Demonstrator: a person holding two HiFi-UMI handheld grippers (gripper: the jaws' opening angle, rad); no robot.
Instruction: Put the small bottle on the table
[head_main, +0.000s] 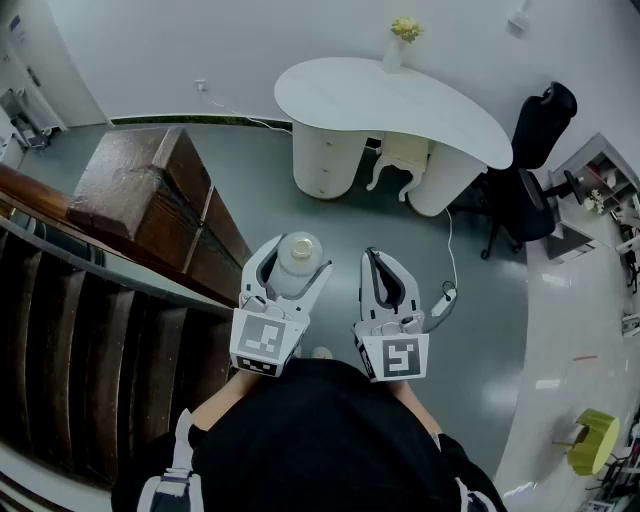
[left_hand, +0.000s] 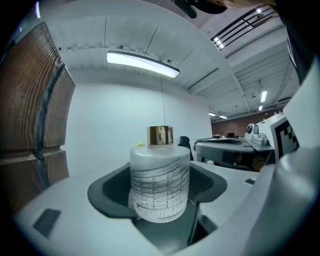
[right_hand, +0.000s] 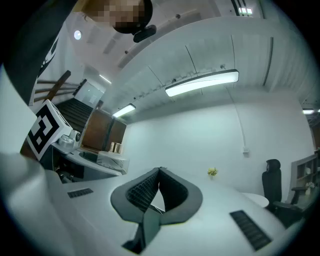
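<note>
Open floor (head_main: 300, 215) to table (head_main: 380, 100), stairway (head_main: 150, 200) at left

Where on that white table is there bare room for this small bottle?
The white table is bare from its left end to its right end near the black chair; only the flower vase occupies the back edge.

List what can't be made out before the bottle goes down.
Small bottle: print on it too blurred to read, left gripper view.
Vase on the white table: too small for detail, head view.
Yellow object: small, at the right edge, head view; cannot identify.
Person's feet: hidden by the torso, head view.
</note>
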